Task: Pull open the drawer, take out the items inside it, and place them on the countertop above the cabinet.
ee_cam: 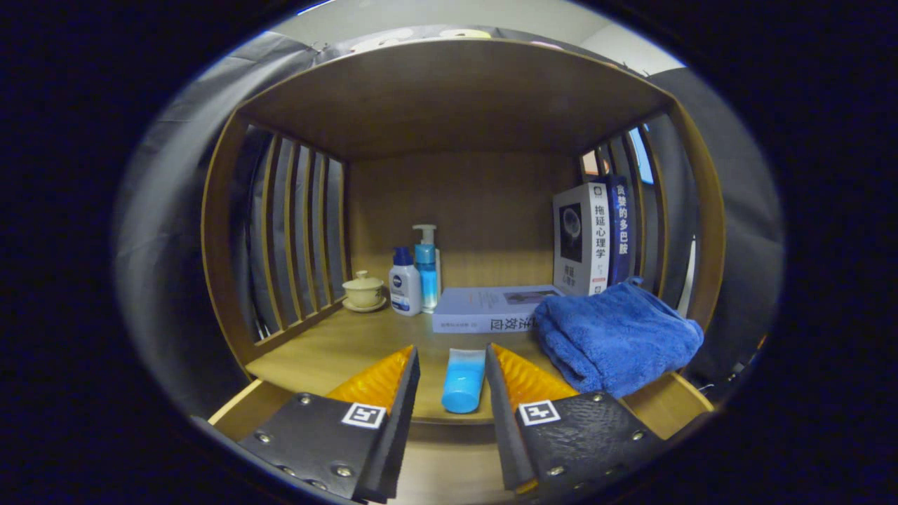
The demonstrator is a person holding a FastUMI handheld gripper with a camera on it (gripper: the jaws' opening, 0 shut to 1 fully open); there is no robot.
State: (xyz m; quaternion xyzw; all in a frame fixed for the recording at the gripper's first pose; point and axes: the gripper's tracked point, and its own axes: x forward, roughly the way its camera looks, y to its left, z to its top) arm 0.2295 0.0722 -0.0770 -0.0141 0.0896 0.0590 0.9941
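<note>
A small blue tube (464,382) lies on the wooden countertop (330,351), close to its front edge, cap end toward me. My gripper (452,349) is open, one finger on each side of the tube. The right finger sits just beside the tube and a gap shows on the left, so neither finger presses on it. A folded blue towel (617,337) rests on the countertop to the right of the fingers. Below the countertop's front edge more wood (435,463) shows between the fingers; I cannot tell whether it is the drawer.
A white book (484,308) lies flat beyond the tube. Two books (582,238) stand upright at the back right. A white bottle (405,284), a blue pump bottle (426,270) and a lidded cup (363,290) stand at the back left. Slatted sides (295,238) and a wooden top close in the shelf.
</note>
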